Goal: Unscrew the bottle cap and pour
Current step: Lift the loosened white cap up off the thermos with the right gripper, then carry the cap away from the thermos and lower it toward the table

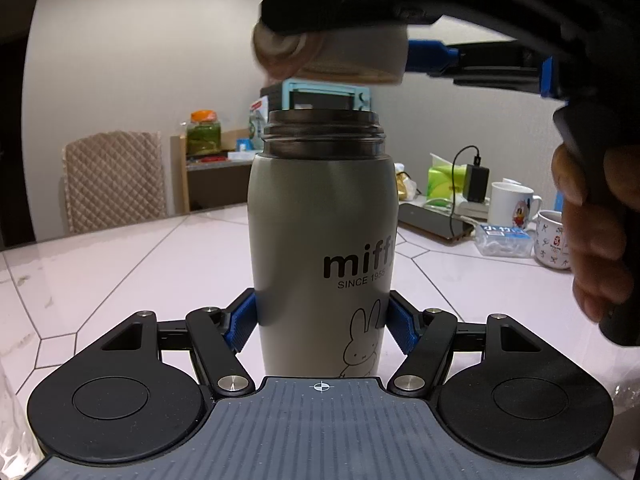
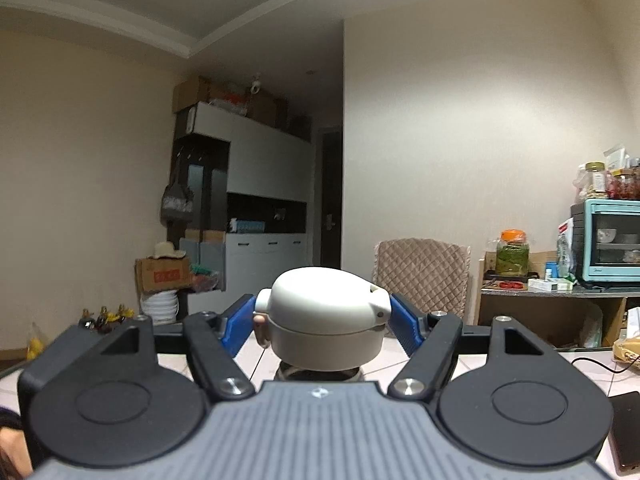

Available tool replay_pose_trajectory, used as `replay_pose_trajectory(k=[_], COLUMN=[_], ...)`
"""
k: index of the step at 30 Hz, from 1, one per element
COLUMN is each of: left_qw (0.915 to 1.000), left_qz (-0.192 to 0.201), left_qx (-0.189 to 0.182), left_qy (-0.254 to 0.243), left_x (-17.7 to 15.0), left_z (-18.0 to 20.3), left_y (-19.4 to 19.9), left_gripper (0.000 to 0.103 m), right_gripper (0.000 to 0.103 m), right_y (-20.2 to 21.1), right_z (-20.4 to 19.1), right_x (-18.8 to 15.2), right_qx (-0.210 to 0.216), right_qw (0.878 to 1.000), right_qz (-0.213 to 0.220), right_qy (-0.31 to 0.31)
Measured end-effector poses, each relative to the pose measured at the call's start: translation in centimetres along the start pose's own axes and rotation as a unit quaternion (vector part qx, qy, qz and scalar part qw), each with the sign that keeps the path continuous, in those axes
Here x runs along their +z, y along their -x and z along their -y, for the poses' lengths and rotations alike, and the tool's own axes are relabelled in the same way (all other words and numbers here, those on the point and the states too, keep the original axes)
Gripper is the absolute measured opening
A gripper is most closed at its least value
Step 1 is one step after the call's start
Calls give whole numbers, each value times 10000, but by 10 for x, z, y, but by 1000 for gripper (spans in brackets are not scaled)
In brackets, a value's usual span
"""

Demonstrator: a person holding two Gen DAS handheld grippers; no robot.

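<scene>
A: Start at the left tool [image 1: 322,320]. What is it doing?

B: Its blue pads [image 1: 240,326] are pressed on either side of the grey bottle [image 1: 320,220], low on the body, about level with the rabbit drawing. The bottle stands upright on the counter [image 1: 120,264], so I read the grip as an anchor: it keeps the body from turning or tipping while the other side works.

A: And the right tool [image 2: 322,322]?

B: Clamped on the cream cap [image 2: 326,312], one pad on each flank. In the left wrist view the cap [image 1: 352,56] hangs just above the bottle's dark threaded neck [image 1: 322,128], with a clear gap between them. The threads are bare, so the cap looks fully off.

A: Why hold it directly over the mouth?

B: Probably just a straight lift after the last turn, which avoids dragging the cap across the threads. That is my guess. A hand [image 1: 592,232] wraps the right tool's handle at the right edge of the left wrist view.

A: Where would the pour go?

B: Two mugs [image 1: 516,204] sit at the far right of the counter, past a phone [image 1: 432,220] and a plastic-wrapped pack. Whether either is the target, I cannot tell. The cap likely has to be set aside first.

A: Any risk?

B: The low grip leaves a tall bottle free above it; tilting could let it swing.
</scene>
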State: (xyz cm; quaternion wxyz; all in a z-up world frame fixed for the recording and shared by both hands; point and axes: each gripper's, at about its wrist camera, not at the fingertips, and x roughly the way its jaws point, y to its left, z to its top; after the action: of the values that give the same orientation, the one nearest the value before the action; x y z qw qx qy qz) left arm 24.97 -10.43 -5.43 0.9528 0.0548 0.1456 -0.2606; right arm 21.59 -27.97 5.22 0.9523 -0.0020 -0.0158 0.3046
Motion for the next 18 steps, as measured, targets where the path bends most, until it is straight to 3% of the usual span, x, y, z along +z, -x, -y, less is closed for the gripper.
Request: replay_pose_trajectory(k=[8, 18], left_qw=[10000, 10000], left_qz=[0, 1], left_qx=[6, 15], left_qy=[-13, -35], left_x=[0, -1], left_z=[-1, -1], left_y=[0, 1], left_gripper=[72, 72], right_gripper=[73, 73], right_y=[13, 31], right_z=[17, 38], right_x=[9, -10], right_qx=[-454, -1042], right_qw=[9987, 9938], right_qz=[63, -103], right_qy=[-201, -364])
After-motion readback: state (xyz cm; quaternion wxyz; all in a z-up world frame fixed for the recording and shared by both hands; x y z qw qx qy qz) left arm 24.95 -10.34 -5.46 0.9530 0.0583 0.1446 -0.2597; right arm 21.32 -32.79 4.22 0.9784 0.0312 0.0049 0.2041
